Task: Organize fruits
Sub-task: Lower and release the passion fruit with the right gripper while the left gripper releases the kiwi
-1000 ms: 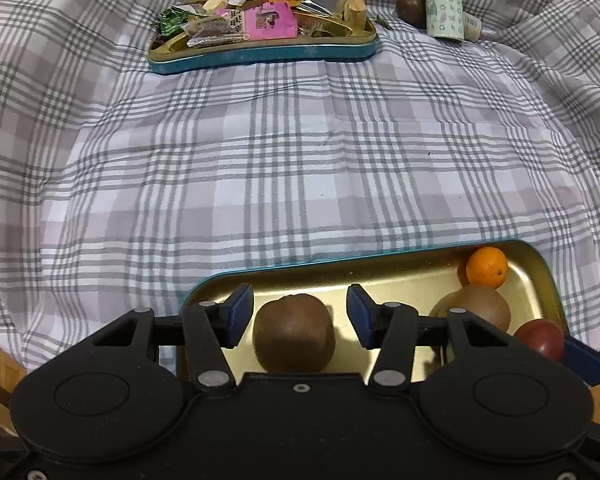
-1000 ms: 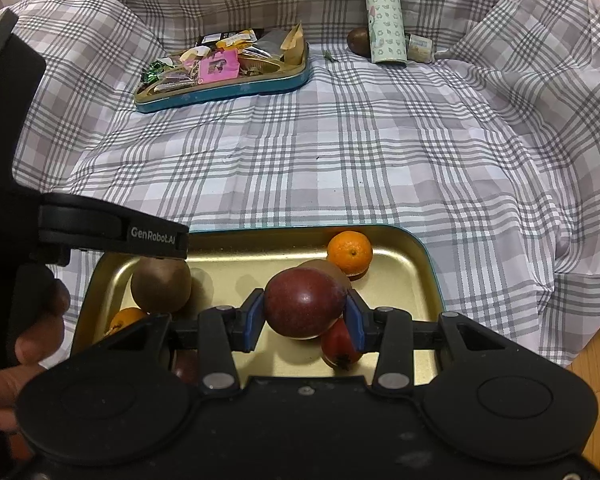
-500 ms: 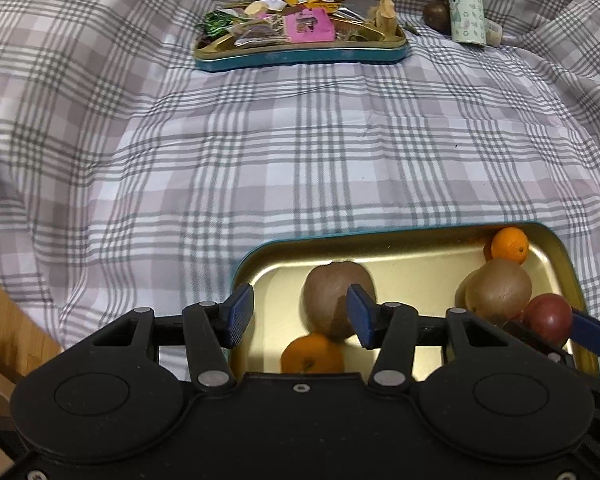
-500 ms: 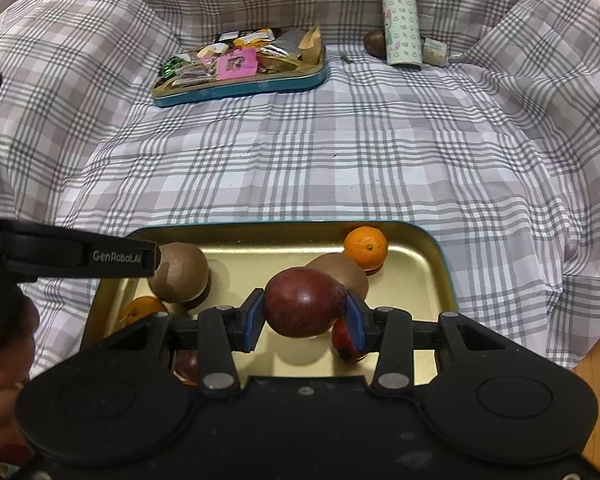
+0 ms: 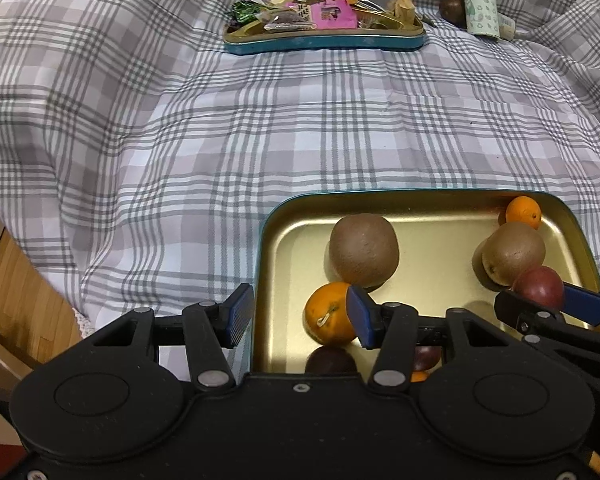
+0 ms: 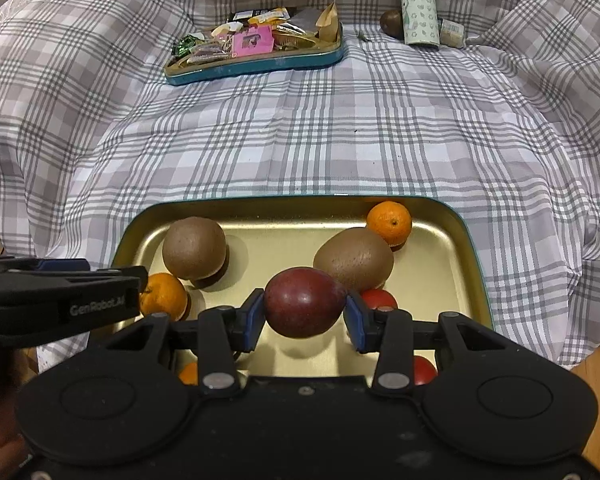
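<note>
While the right claw [image 6: 304,316] grips a dark red fruit [image 6: 305,302] between its blue pads, held just above the floor of the gold tray [image 6: 466,240], the left claw [image 5: 298,316] stands released and empty at the tray's near left corner, one pad outside the rim and one over it. Nearest the camera in the tray lie an orange [image 5: 330,313] and, partly hidden under the claw bodies, further dark and red fruits that cannot be counted with certainty. Beyond these sit a brown kiwi [image 6: 194,248] on the left, a second kiwi [image 6: 354,259] at centre right, and a small mandarin [image 6: 389,222] in the far right corner, touching or just beside that kiwi.

Farther off, the checked bedcover [image 6: 340,128] lies bare between the two trays. At the far edge sits a teal tin of snack packets [image 6: 256,46], and to its right a patterned bottle [image 6: 418,10] with one brown fruit [image 6: 391,22] just beside it.

Assessment: most fruit is already gathered in the tray. Outstanding are the setting down of the held fruit and, apparently, retrieval of the stray fruit by the bottle.
</note>
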`<control>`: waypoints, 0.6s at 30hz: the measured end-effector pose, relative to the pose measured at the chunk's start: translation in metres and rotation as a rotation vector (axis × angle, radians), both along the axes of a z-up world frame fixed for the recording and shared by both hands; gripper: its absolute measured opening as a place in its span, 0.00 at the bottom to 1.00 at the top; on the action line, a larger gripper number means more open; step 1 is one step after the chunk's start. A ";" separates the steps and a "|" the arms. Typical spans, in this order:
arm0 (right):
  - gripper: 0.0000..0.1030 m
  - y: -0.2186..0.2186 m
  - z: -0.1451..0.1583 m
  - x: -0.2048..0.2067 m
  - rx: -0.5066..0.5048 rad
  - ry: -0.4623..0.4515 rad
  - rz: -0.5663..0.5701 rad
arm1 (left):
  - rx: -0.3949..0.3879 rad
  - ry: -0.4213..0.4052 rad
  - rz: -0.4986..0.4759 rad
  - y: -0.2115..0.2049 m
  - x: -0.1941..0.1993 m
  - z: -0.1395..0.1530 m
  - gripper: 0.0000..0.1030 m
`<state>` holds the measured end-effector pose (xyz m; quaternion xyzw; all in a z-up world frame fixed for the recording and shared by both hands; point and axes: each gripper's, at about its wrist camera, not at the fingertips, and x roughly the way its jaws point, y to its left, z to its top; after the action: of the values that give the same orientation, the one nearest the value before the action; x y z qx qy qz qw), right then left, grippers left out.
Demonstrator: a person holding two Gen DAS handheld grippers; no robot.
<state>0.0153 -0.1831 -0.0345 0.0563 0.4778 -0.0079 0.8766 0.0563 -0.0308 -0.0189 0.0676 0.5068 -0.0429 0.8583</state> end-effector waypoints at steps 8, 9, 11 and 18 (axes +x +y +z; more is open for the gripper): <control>0.42 0.000 0.002 -0.005 -0.019 -0.017 -0.002 | -0.006 -0.025 0.005 0.002 -0.009 0.006 0.55; 0.42 0.001 0.004 -0.006 -0.026 -0.031 -0.001 | -0.007 -0.028 0.005 0.002 -0.010 0.007 0.55; 0.42 0.002 0.008 -0.008 -0.039 -0.049 0.002 | -0.010 -0.034 0.006 0.002 -0.012 0.009 0.55; 0.42 0.002 0.015 -0.018 -0.044 -0.060 -0.005 | -0.028 -0.053 -0.001 0.004 -0.021 0.016 0.55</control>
<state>-0.0030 -0.1808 -0.0197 0.0383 0.4507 -0.0190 0.8917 0.0353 -0.0267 -0.0026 0.0570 0.4833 -0.0488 0.8722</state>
